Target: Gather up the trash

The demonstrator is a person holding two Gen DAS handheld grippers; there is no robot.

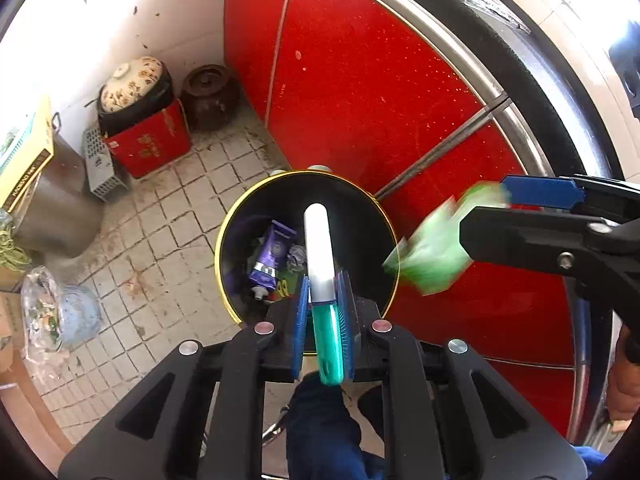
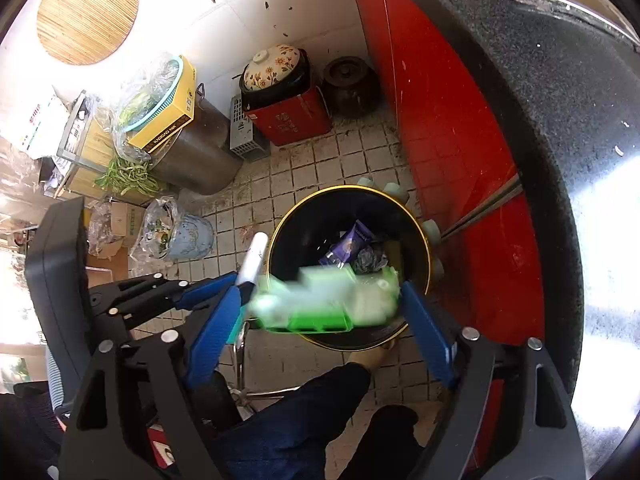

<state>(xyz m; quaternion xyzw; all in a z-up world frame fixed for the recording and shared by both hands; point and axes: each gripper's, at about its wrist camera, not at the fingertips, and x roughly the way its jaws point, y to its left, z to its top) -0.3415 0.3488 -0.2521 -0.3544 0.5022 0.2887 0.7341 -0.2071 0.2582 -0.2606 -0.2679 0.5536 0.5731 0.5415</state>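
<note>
A white-and-teal tube (image 1: 322, 276) stands mid-frame over the gold-rimmed black bin (image 1: 236, 220); a green packet (image 2: 328, 304) (blurred) hangs above its rim.

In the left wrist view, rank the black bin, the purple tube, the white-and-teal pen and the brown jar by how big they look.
1. black bin
2. white-and-teal pen, though it is clamped in the left gripper close to the lens, which inflates it
3. brown jar, far back by the wall, so probably understated
4. purple tube, inside the bin

One bin (image 1: 240, 220), two clay pots (image 1: 208, 90), two hand-held grippers (image 1: 324, 312).
</note>
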